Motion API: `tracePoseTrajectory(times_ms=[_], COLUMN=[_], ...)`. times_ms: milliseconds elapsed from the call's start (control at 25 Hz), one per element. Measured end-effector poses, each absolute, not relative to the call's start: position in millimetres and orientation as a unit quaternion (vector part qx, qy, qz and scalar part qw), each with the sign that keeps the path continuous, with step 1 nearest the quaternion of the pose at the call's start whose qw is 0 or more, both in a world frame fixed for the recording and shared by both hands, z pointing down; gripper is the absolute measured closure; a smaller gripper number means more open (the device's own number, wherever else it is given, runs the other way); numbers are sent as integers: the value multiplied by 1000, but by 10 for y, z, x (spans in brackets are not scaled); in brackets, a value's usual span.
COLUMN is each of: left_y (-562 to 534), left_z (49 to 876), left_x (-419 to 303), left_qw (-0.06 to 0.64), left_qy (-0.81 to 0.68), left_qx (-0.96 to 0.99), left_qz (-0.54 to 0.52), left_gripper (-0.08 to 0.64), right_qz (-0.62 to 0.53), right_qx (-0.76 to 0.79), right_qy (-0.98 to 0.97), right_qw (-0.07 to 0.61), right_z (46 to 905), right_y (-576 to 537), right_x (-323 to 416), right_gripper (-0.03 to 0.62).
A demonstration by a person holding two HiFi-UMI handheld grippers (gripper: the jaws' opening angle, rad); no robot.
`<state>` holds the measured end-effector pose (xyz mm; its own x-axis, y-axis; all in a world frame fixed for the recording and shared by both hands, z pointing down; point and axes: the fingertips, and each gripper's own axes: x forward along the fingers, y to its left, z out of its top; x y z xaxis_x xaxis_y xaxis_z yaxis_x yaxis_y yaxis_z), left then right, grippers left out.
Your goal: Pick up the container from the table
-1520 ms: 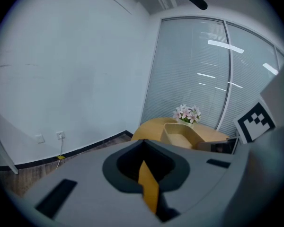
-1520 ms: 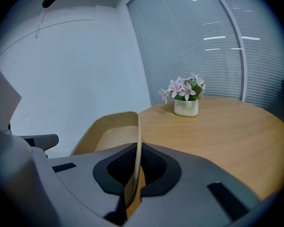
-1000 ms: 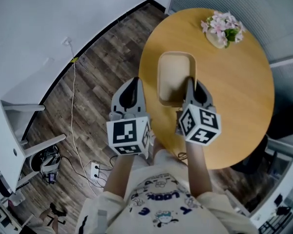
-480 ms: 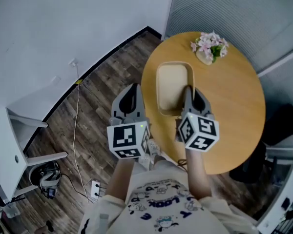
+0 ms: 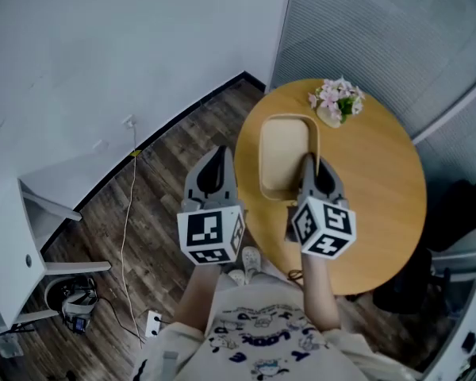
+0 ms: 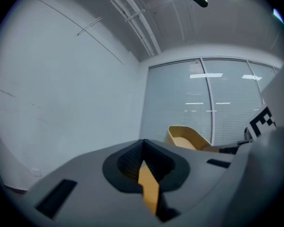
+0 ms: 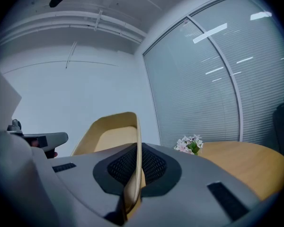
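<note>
So the tan container is up off the round wooden table as far as I can judge. It hangs over the near-left part of the top, long side pointing away from me. Only my right gripper has it, pinching the near end wall, with the thin rim sandwiched edge-on between the pads.

That's what worries me. It's one grip, at one end, on a thin wall, so the whole tub hangs out ahead of the pads like a lever. Any jerk or quick wrist turn and I'd expect it to pivot around the pinch, or just slide out. The wall also looks bendy enough to flex and loosen things.

If it does let go, it lands back on the table, and a bounce could send it into the little pink flower arrangement at the far edge. Worse, it sits close to the table's left edge, so it might tip onto the wood floor.

My left gripper is no help. It's off to the side over the floor, clear of the tub, with its tips pressed together. There's an orange-tan sliver in the slot behind them, but I can't tell what it is. Swinging that gripper in carelessly could knock the tub loose.
</note>
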<state>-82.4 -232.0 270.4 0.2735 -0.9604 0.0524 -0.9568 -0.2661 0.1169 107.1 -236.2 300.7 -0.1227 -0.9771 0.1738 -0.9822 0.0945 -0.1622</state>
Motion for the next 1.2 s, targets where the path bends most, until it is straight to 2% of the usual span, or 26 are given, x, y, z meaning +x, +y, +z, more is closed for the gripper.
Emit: tracePoseTrajectory(times_ms=[1200], left_y=[-2156], left_z=[2574], left_x=[-845], left_qw=[57], left_qy=[-597], left_qx=[800], left_qz=[-30], left_gripper=[558], right_qz=[93], right_qx=[666], right_qy=[-740], right_qw=[4], right_z=[2822], right_y=[-2223], right_x=[1022], right_gripper=[580])
